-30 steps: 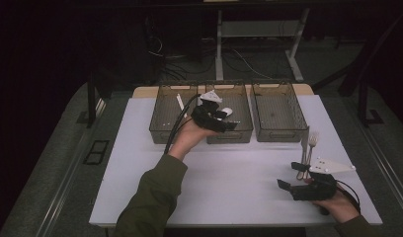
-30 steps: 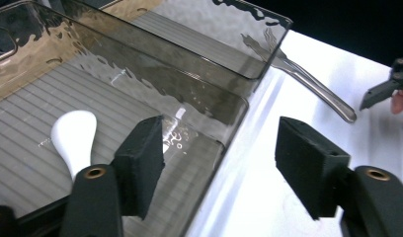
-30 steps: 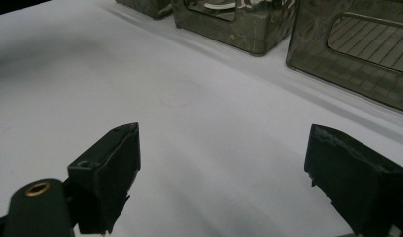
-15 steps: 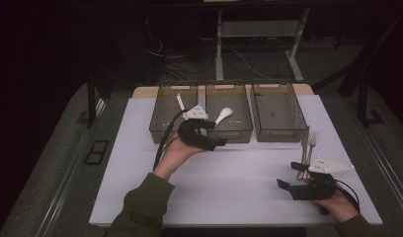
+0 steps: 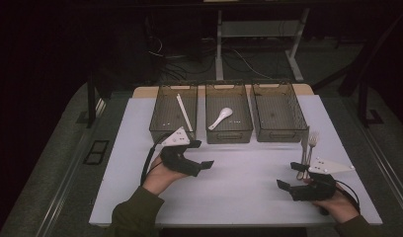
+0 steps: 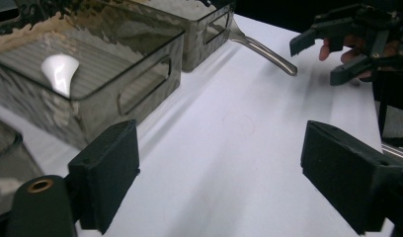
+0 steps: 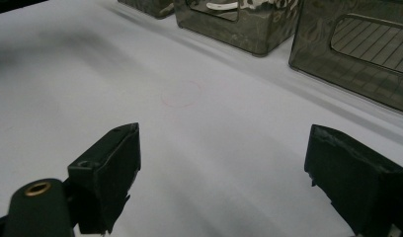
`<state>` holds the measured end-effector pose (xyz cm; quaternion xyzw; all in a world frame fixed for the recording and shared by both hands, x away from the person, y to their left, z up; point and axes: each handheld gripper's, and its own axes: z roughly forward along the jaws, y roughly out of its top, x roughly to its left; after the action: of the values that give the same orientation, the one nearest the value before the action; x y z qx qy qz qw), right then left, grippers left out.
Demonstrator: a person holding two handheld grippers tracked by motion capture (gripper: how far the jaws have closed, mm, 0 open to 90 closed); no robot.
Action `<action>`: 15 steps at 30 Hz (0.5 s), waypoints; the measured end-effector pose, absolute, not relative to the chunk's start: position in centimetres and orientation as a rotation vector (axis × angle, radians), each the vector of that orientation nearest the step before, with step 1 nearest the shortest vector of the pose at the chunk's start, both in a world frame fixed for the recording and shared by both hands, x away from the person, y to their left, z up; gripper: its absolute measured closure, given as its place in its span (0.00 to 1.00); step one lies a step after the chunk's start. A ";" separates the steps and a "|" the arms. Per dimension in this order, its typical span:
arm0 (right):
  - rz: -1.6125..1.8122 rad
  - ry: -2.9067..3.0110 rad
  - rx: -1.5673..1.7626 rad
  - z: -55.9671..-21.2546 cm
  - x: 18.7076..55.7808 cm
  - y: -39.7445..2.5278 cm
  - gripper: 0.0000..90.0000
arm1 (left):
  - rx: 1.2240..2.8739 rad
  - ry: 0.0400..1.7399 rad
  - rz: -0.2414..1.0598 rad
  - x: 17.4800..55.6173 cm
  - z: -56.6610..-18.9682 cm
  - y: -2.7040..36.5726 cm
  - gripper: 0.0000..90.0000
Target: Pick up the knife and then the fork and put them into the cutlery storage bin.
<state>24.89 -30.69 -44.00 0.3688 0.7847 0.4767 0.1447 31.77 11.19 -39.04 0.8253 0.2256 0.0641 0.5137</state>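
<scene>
Cutlery sort | spoon in middle bin, chopstick in left bin | fork and knife left on table by right gripper | right bin empty | left gripper jaws apart, right jaws apart, nothing held

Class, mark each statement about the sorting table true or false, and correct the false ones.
1. The white spoon lies in the middle bin. True.
2. The left claw grips the spoon. False: it is open and empty.
3. The fork lies on the table, outside the bins. True.
4. The right bin holds the fork. False: it holds no cutlery.
5. The right claw is open. True.
</scene>
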 end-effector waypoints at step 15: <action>1.362 2.254 1.082 -43.9 25.0 -30.7 0.15 | 1.961 0.639 0.221 28.7 -41.9 16.0 0.00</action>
<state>24.97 -30.74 -43.95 0.3760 0.7830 0.4733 0.1468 28.75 15.96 -41.85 0.8138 0.2654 0.0915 0.5088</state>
